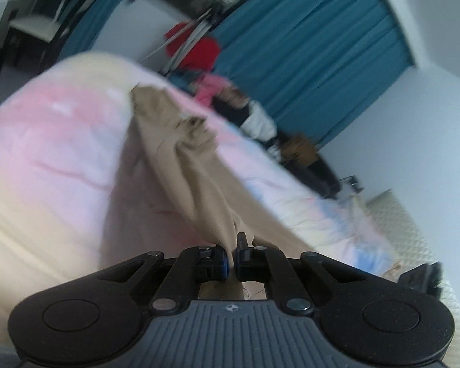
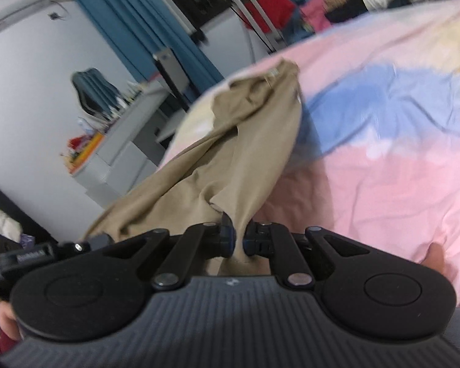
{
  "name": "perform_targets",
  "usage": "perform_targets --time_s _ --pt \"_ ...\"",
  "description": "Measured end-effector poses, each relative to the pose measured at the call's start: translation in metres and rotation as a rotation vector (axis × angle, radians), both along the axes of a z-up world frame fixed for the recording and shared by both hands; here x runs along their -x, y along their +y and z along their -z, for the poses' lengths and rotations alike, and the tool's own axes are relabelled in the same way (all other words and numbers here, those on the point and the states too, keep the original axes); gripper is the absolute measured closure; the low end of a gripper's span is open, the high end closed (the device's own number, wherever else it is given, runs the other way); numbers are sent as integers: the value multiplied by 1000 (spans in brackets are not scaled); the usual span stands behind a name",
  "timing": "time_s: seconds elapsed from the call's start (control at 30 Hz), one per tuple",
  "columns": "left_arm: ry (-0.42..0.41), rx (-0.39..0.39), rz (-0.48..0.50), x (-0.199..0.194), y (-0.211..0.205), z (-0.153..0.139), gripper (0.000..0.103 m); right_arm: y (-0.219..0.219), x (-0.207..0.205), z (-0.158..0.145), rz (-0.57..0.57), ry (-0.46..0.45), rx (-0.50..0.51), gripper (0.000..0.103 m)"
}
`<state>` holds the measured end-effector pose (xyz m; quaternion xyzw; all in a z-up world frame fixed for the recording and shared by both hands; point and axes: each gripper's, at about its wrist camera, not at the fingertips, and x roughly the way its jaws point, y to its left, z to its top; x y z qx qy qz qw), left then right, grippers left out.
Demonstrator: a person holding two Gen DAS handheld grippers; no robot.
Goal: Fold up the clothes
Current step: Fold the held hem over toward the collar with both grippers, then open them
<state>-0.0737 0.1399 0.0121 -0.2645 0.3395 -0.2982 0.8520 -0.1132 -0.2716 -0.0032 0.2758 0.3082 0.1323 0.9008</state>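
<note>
Bedroom: pastel quilt, blue curtains, desk.

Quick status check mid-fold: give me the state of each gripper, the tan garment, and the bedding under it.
left gripper: shut on the tan garment, fabric pinched between its pads.
right gripper: shut on the tan garment, fabric pinched between its pads.
tan garment: bunched and creased, near end lifted by both grippers, far end trailing on the bedspread.
pastel bedspread: spread on the bed, lightly wrinkled.
</note>
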Motion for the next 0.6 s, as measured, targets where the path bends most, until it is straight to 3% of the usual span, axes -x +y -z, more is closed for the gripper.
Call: perform_targets --time_s 0.13,0.3,0.5,0.6 --pt "-53 58 27 30 11 -27 98 -9 39 -19 -20 -46 -39 95" --pt "-101 71 44 62 8 -41 98 -21 73 -34 -9 -80 -87 95" --pt "-152 71 3 10 -1 -58 98 -20 28 -54 60 -120 -59 95" --pt "-179 22 -30 -28 -10 -63 98 -20 -15 -59 88 -137 -52 95"
